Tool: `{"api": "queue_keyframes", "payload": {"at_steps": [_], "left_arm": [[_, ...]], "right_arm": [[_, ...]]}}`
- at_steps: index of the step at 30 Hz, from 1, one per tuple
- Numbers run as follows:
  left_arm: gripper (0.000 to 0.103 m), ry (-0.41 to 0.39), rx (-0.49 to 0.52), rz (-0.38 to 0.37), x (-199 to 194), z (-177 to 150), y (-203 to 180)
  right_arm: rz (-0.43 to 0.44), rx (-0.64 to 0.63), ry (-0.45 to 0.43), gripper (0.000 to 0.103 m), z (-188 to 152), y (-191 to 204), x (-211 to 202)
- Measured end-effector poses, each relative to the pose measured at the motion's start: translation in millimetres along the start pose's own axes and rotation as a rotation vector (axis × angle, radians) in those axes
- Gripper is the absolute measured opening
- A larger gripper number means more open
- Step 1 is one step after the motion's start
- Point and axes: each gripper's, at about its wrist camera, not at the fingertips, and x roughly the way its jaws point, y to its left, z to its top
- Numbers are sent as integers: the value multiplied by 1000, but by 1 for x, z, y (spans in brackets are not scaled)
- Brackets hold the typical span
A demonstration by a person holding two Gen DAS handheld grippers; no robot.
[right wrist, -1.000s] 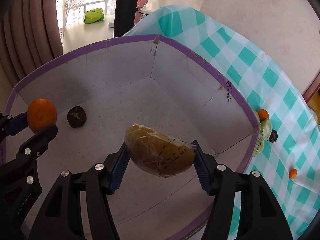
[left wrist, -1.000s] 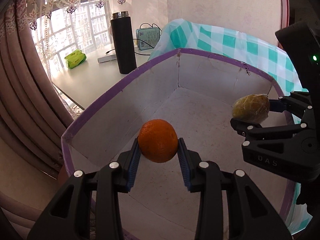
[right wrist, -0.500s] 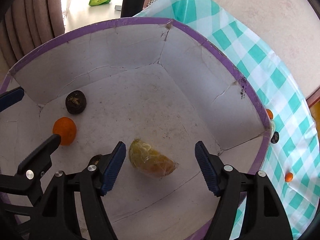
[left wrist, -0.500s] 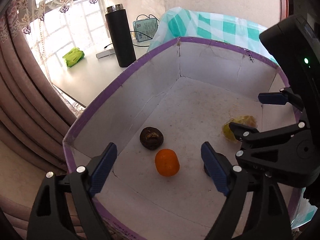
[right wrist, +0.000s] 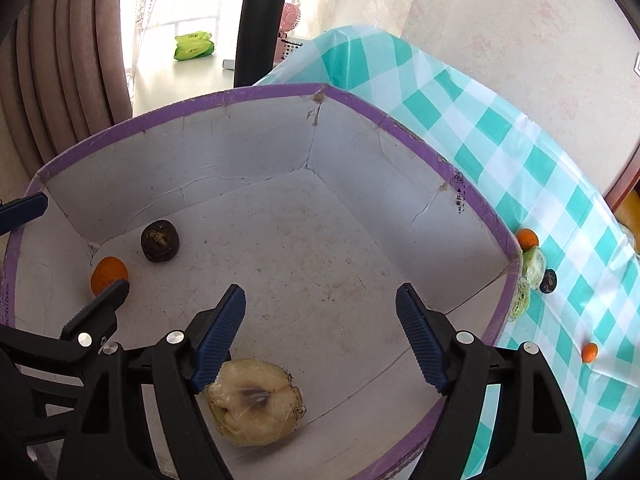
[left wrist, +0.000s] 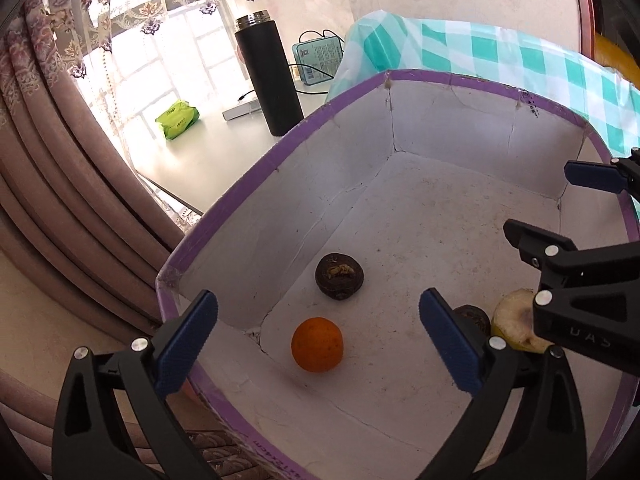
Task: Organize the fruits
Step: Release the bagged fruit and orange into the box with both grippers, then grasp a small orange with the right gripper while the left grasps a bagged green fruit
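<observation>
Left wrist view: the left gripper (left wrist: 318,332) is opening wide and empty; the orange (left wrist: 317,344) lies on the box (left wrist: 440,77) floor at 6 o'clock, a dark fruit (left wrist: 339,276) just beyond.

Right wrist view: the right gripper (right wrist: 320,330) is opening too, holding nothing; the wrapped fruit half (right wrist: 252,400) lies at 7 o'clock. Release step, seemingly; next, fetch the leftovers on the checked cloth (right wrist: 480,132) at 3 o'clock (several remain).

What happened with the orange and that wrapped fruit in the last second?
Both were let go. The orange dropped from the left gripper and the wrapped fruit from the right gripper onto the box floor; both sets of jaws are opening. The dark fruit stayed put.
</observation>
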Motion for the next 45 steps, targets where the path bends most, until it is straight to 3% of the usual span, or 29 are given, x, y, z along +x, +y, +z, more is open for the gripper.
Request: {"api": "queue_keyframes", "payload": {"at_steps": [4, 8, 13, 16, 21, 25, 29, 31, 38, 40, 41, 45], "left_arm": [[101, -115, -47, 43, -29, 9, 3], [101, -354, -62, 58, -83, 15, -14], [101, -648, -5, -69, -151, 7, -65], [101, -722, 101, -221, -174, 2, -112], [101, -629, 279, -493, -165, -1, -205], [101, -420, 329, -674, -113, 4, -271], [101, -139, 254, -690, -30, 20, -312], [101, -61, 201, -702, -2, 25, -322], [101, -29, 133, -726, 26, 37, -331], [101, 15, 109, -736, 36, 44, -334], [101, 55, 90, -735, 45, 47, -335], [101, 52, 76, -728, 47, 51, -337]], "right_arm": [[31, 99, -179, 79, -7, -25, -33], [36, 211, -369, 88, -25, -64, -71], [-32, 445, -509, 88, -73, -135, -99], [-121, 587, -423, 88, -103, -185, -93], [-305, 711, -218, 88, -164, -249, -69], [-375, 834, -115, 88, -212, -297, -52], [-396, 913, -45, 88, -243, -339, -35], [-376, 928, -53, 88, -247, -352, -29], [-379, 882, -99, 87, -222, -378, -9], [-375, 904, -88, 86, -216, -392, 1], [-372, 913, -79, 85, -214, -399, 7], [-367, 928, -69, 79, -204, -425, 25]]}}
